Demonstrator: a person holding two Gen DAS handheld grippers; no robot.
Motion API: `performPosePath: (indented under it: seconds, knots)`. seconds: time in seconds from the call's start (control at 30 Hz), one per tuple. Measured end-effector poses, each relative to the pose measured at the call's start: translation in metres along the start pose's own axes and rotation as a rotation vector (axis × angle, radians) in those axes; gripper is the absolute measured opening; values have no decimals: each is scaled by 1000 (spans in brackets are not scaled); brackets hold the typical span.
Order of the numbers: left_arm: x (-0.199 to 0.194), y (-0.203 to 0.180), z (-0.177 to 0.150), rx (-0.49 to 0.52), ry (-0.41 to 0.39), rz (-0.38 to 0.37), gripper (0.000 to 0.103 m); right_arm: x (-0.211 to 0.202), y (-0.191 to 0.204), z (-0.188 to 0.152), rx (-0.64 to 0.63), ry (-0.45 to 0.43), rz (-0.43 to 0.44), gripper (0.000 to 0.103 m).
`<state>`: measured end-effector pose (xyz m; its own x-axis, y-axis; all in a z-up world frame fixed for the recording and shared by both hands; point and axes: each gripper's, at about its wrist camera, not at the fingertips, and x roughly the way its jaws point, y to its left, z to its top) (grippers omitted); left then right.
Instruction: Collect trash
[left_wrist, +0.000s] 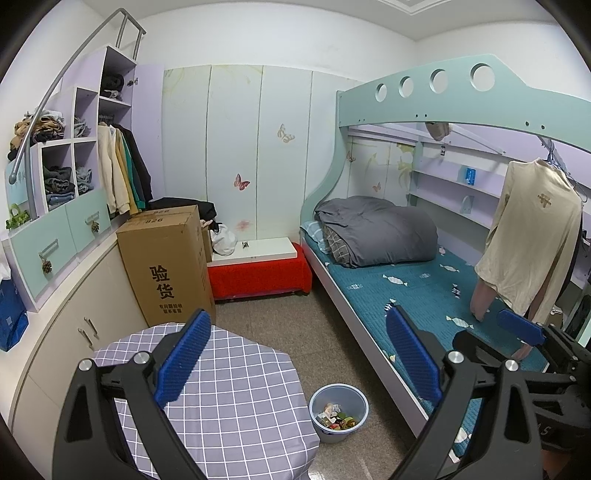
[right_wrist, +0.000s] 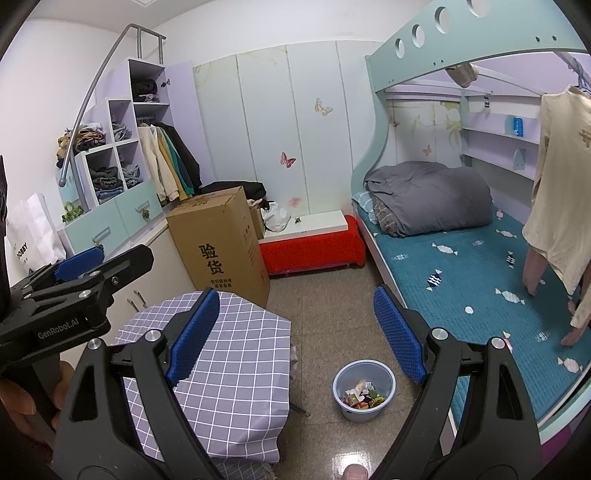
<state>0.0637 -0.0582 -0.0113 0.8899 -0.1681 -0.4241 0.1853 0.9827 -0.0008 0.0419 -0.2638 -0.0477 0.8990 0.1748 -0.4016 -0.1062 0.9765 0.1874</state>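
Observation:
A light blue bin (left_wrist: 338, 410) stands on the floor between the small table and the bed, holding several colourful wrappers and crumpled paper (left_wrist: 335, 418). It also shows in the right wrist view (right_wrist: 364, 389). My left gripper (left_wrist: 299, 356) is open and empty, held high above the table and bin. My right gripper (right_wrist: 297, 332) is open and empty at a similar height. The right gripper shows at the right edge of the left wrist view (left_wrist: 521, 326); the left gripper shows at the left of the right wrist view (right_wrist: 79, 264).
A small table with a purple checked cloth (left_wrist: 236, 398) stands left of the bin. A tall cardboard box (left_wrist: 166, 266), a red-covered bench (left_wrist: 258, 273), a bunk bed with teal mattress (left_wrist: 424, 291), a hanging cream shirt (left_wrist: 532, 236) and cabinets (left_wrist: 92, 306) surround the floor.

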Motion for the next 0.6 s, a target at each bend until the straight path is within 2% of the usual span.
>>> performPosePath:
  seconds: [0.6]
  knots:
    - [8,-4,-5,-15,17,-4,94,10,4,5,-4,28,1,84]
